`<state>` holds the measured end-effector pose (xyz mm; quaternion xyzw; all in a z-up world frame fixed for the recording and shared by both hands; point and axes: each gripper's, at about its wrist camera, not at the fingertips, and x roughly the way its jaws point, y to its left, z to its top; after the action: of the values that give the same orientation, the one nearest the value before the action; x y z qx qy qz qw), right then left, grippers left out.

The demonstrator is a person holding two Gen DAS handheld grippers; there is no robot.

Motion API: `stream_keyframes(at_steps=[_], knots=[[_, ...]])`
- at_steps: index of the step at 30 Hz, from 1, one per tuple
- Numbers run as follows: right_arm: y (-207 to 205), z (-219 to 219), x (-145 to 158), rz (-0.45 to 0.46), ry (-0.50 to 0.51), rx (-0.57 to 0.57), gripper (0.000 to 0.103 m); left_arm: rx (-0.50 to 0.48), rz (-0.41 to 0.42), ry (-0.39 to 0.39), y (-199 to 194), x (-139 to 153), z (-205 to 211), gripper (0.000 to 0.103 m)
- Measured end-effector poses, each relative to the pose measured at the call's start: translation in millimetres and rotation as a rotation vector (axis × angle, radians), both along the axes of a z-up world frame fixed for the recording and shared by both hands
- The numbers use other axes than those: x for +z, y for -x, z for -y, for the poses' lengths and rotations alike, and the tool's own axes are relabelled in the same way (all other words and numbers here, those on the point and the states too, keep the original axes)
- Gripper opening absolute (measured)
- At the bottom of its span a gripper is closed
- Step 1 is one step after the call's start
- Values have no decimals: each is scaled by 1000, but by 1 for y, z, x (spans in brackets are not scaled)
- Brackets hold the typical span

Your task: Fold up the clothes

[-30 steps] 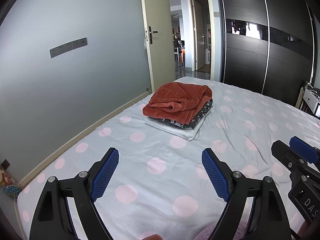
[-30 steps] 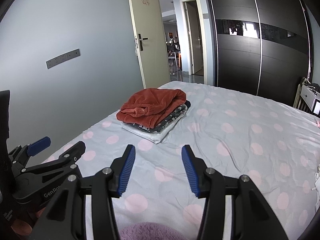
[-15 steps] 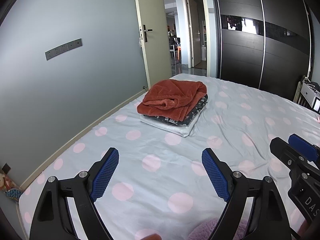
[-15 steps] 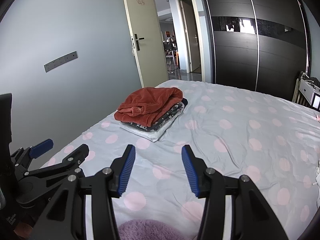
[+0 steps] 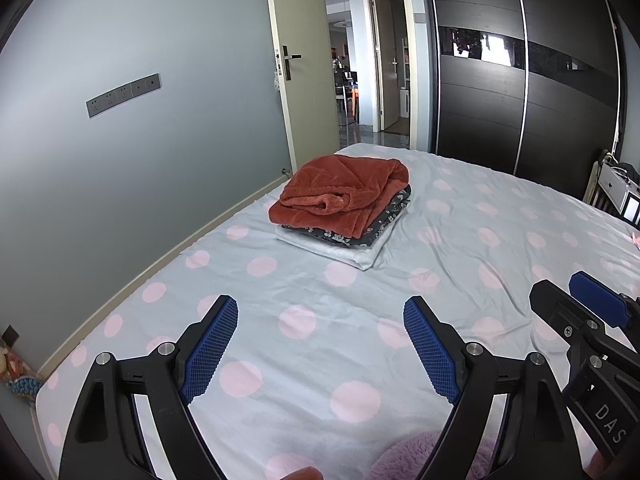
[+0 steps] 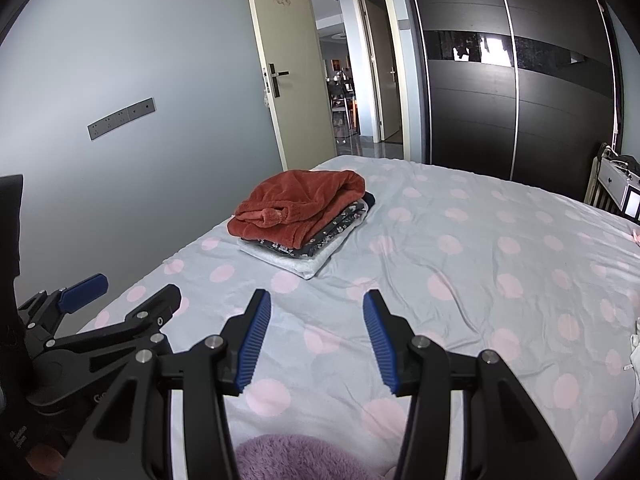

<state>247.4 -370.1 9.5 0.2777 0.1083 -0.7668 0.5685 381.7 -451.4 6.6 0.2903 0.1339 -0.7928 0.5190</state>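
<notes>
The bed [image 5: 460, 264] carries a folded stack of clothes [image 5: 344, 204] near its wall-side edge, long axis running toward the far wardrobe. Left gripper [image 5: 320, 344] fingers stand wide, empty; right gripper [image 6: 316, 336] fingers moderately apart, empty. A purple fleece garment [image 6: 288, 456] is cut off below.

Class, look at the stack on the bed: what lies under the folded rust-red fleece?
Under the rust-red fleece lies a dark floral garment, and beneath that a folded white piece resting on the bedsheet. Only their edges show; the fleece covers the rest.
</notes>
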Motion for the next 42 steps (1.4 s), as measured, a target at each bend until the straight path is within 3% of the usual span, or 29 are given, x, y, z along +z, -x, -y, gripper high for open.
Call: stream_keyframes(at_steps=[42], knots=[[-5,-7,-4,0,-5,1,47,-4,6,-2,2,-1,-12,86]])
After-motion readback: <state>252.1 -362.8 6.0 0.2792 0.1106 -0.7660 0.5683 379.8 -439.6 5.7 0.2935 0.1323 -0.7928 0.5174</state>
